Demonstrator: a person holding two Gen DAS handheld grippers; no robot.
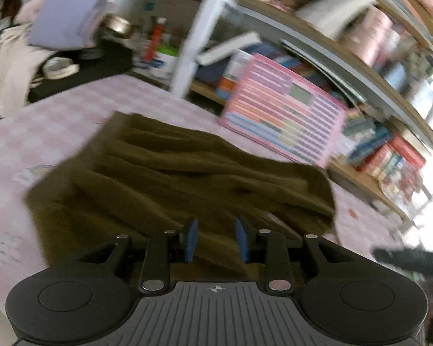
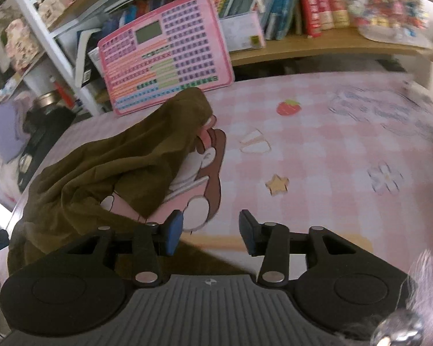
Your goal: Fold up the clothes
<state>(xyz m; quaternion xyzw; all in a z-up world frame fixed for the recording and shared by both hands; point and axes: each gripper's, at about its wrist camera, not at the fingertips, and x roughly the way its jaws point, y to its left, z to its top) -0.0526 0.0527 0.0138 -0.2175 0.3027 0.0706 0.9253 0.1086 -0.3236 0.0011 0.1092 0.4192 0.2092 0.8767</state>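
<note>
Olive-brown garment (image 1: pixel 170 178) lies rumpled on the pink checked tablecloth (image 1: pixel 57 127), w/ long folds running across it; in the left wrist view it fills the middle of the frame, its far edge near the pink keyboard toy (image 1: pixel 283 112) that leans against the bookshelf (image 1: pixel 346 57). Left gripper (image 1: pixel 216 240) hangs just over the near part of the cloth, blue pads (image 1: pixel 191 239) apart w/ a moderate gap, nothing between them; fabric shows through the gap. Whole left view is motion-blurred, so fine detail is hard to read. Right wrist view: same garment (image 2: pixel 109 167) sits to the left side, bunched up, one corner raised toward the keyboard toy (image 2: pixel 164 54), and it partly covers a cartoon bear print (image 2: pixel 207 155) on the tablecloth (image 2: pixel 317 150). Right gripper (image 2: pixel 209 232) is spread wide, empty, over bare tablecloth just beside the garment's right edge; its left pad (image 2: pixel 173 232) is close to the fabric, can't tell if touching. Strawberry print (image 2: pixel 288 107), star print (image 2: pixel 277 184) & flower print (image 2: pixel 385 177) lie further right on the tablecloth, well apart from the garment. Books (image 2: pixel 317 3) line the shelf behind. Dark tip at the right edge of the left view (image 1: pixel 410 259), too blurred to ID.
</note>
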